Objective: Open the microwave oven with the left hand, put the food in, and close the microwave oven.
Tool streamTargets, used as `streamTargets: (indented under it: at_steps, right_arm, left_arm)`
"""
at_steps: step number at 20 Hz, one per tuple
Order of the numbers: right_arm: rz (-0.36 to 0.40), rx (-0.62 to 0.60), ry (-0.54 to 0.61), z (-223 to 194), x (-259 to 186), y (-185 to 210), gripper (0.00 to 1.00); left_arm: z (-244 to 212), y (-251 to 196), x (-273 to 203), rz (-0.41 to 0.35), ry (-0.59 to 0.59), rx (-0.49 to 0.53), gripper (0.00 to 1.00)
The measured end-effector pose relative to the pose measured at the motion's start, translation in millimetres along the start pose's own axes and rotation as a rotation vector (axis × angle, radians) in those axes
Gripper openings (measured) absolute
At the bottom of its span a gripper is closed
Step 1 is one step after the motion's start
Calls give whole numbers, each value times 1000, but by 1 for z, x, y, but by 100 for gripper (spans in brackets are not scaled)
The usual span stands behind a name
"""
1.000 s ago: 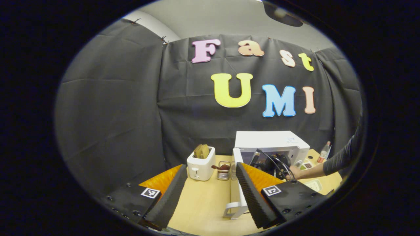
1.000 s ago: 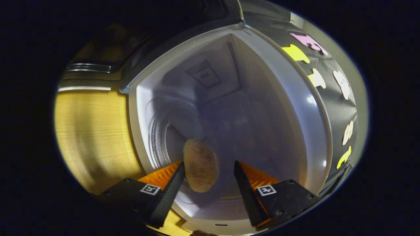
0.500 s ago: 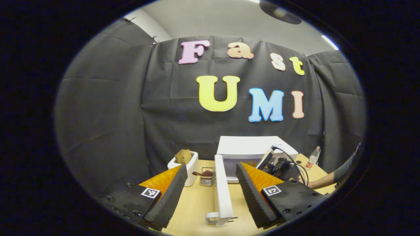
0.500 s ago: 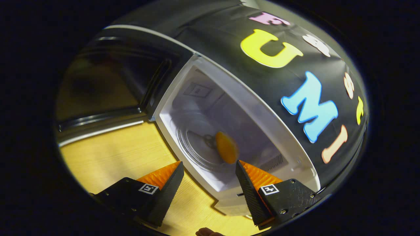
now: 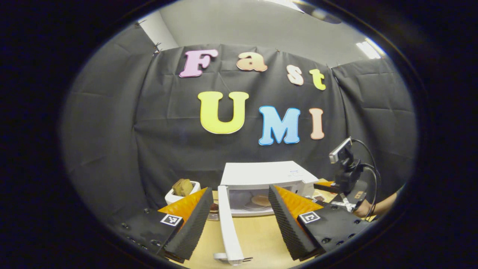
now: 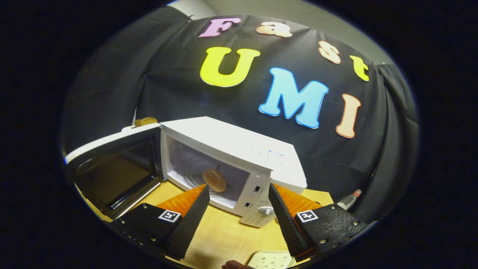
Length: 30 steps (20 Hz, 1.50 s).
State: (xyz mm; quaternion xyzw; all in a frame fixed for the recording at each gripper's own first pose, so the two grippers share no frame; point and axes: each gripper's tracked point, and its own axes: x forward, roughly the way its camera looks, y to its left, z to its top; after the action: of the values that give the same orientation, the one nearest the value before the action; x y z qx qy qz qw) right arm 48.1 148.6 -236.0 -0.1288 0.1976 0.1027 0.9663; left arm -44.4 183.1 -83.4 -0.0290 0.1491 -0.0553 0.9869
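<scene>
Closing comes next: with the bun resting inside the microwave and both grippers spread empty, you should push its stiff, light, free-swinging door near the handle edge.

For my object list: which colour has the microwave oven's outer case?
White. The microwave oven shows this best in the right gripper view, with its door open.

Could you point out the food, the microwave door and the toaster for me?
food [image 6: 214, 180], right gripper view, on its rounded top.
microwave door [image 6: 112, 175], right gripper view, on its dark window.
toaster [image 5: 171, 195], left gripper view, on its white body.
</scene>
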Motion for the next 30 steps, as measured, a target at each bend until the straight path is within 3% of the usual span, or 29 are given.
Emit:
streamTargets:
  at_steps: [8,13,16,20,22,24,25,26,30]
  right_arm:
    - [-128,210,-137,66,-86,-57,97]
    - [-168,290,-205,91,-127,-70,97]
    - [-212,297,-269,118,-151,-85,96]
    - [-209,235,-309,130,-158,-85,96]
    - [-200,229,-298,127,-155,-79,97]
    - [-188,233,-281,121,-152,-75,97]
    - [-184,234,-273,119,-151,-74,97]
    - [-180,235,-269,118,-147,-73,97]
    - [-172,249,-267,118,-140,-75,97]
  left_arm:
    - [-1,-21,14,-48,-17,-5,98]
    - [7,-32,14,-46,-53,99,98]
    - [7,-48,16,-69,-54,91,95]
    - [12,-55,22,-70,-67,32,98]
    - [19,-48,24,-44,-84,31,61]
    - [19,-20,18,55,-93,32,24]
    - [19,-18,13,45,-80,12,5]
    - [6,-17,14,39,-52,-4,7]
    - [-49,44,-5,143,61,-27,7]
